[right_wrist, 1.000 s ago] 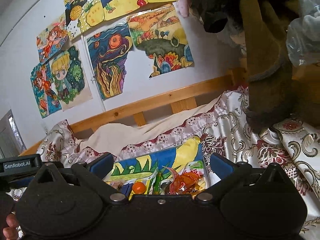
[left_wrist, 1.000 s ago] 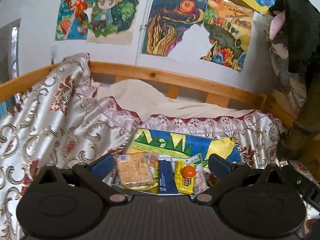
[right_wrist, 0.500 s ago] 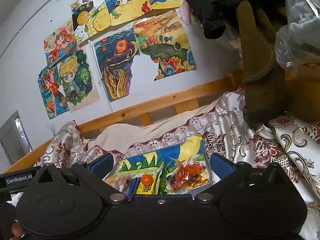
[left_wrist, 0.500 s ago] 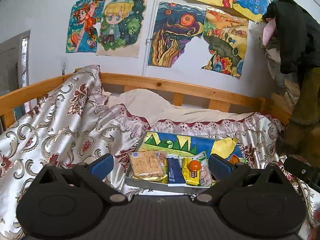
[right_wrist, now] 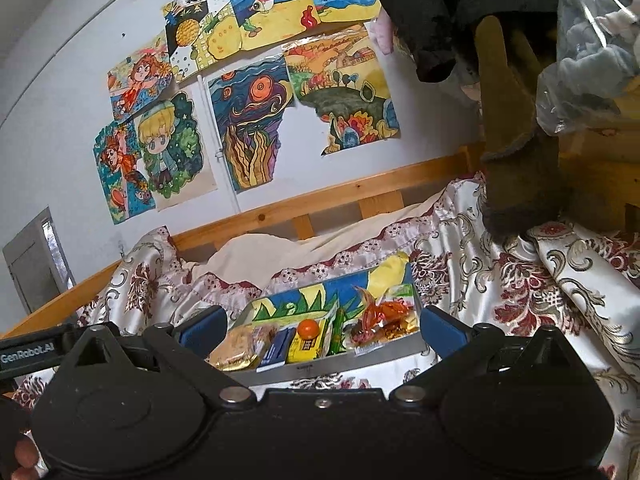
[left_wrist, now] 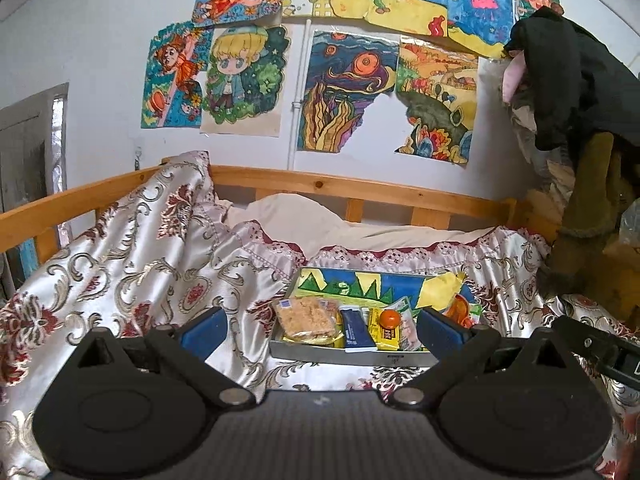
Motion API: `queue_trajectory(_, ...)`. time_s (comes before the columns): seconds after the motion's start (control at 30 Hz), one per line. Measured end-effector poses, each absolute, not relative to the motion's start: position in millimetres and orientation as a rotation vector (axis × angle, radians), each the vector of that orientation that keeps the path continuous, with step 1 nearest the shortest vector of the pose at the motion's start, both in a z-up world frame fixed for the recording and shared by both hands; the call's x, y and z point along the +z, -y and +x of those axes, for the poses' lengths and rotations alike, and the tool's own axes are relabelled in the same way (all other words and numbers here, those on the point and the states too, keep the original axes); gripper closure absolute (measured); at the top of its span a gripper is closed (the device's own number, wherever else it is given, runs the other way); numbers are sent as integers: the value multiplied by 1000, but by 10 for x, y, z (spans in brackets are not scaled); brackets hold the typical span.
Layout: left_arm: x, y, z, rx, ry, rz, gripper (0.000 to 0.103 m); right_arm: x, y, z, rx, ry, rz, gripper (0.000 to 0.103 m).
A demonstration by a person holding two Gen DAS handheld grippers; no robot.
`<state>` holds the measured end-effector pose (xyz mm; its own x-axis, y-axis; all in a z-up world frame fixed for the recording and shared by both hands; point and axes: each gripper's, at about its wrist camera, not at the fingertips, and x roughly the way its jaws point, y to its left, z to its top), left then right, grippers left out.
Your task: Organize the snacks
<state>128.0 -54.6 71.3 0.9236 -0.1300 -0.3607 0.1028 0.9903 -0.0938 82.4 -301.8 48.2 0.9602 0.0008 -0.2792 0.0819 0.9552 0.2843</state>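
Left wrist view: both tongs wide apart, empty, before snack tray on floral bedspread, nothing between

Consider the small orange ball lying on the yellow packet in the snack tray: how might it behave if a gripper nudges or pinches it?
The orange ball looks round and smooth, so it would probably roll off the yellow packet when nudged. It rests on loose wrappers, an uneven base, so a pinch may squirt it sideways. Whether it is hard or soft cannot be told.
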Motion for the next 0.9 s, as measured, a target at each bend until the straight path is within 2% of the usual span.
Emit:
queue_trajectory(0.37,627,307,876,-85,-366,-32,0,438,2746,405,-30,-290,264,1)
queue_trajectory(0.9,460,-122,534,-16,-390,-112,0,388,2535,66,-35,-309,244,1)
